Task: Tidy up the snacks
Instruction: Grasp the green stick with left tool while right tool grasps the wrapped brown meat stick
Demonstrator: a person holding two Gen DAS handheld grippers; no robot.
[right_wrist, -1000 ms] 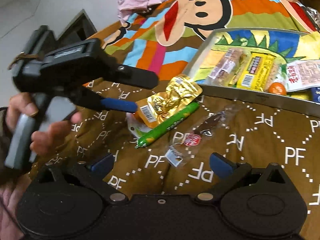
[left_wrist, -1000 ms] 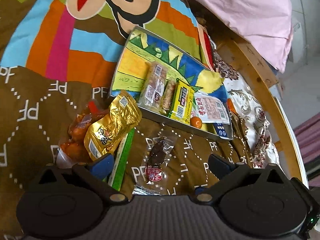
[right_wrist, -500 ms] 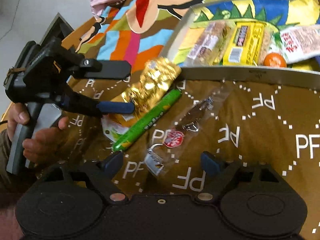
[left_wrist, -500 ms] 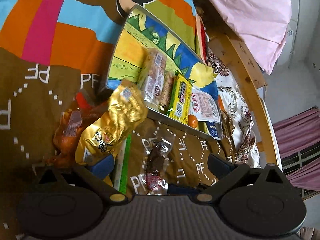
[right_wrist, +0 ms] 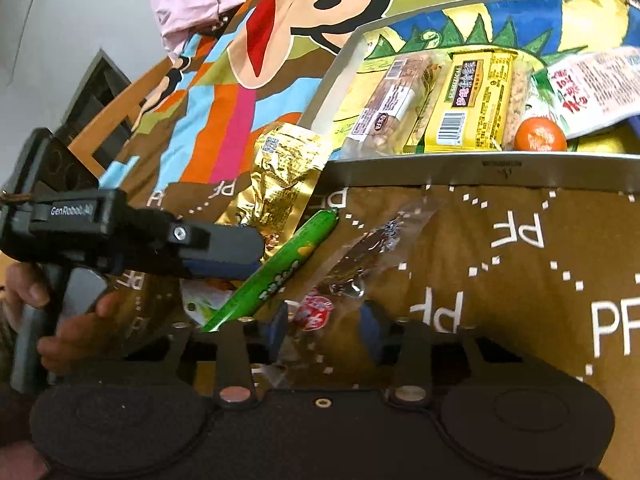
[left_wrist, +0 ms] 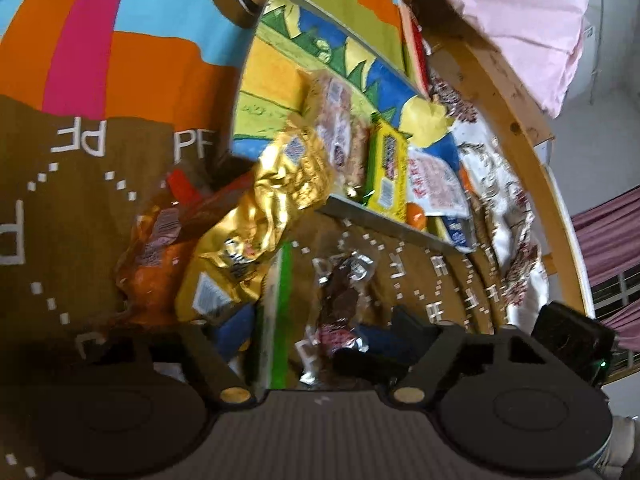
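A gold foil snack pack (left_wrist: pixel 260 216) (right_wrist: pixel 280 184) lies on the brown blanket, its top leaning on the metal tray's corner. Beside it lie a green sausage stick (left_wrist: pixel 280 304) (right_wrist: pixel 280 268) and a clear-wrapped dark snack (left_wrist: pixel 340 300) (right_wrist: pixel 352 264). My left gripper (left_wrist: pixel 308 336) (right_wrist: pixel 224 256) is low over the pile, jaws apart, around the green stick. My right gripper (right_wrist: pixel 324 328) has its jaws partly closed around the clear-wrapped snack's red-label end. The tray (right_wrist: pixel 500 168) (left_wrist: pixel 380 216) holds a yellow bar (right_wrist: pixel 472 100), a nut bar, a red-print pack and a small orange (right_wrist: pixel 540 134).
An orange snack bag (left_wrist: pixel 152 256) lies left of the gold pack. A pink cloth (left_wrist: pixel 500 12) and a wooden bed rail (left_wrist: pixel 516 120) lie beyond the tray. The person's hand (right_wrist: pixel 68 336) holds the left gripper's handle.
Both grippers have moved forward and down onto the pile. The right gripper's jaws have narrowed around the clear-wrapped snack. The left gripper came closer to the gold pack and green stick.
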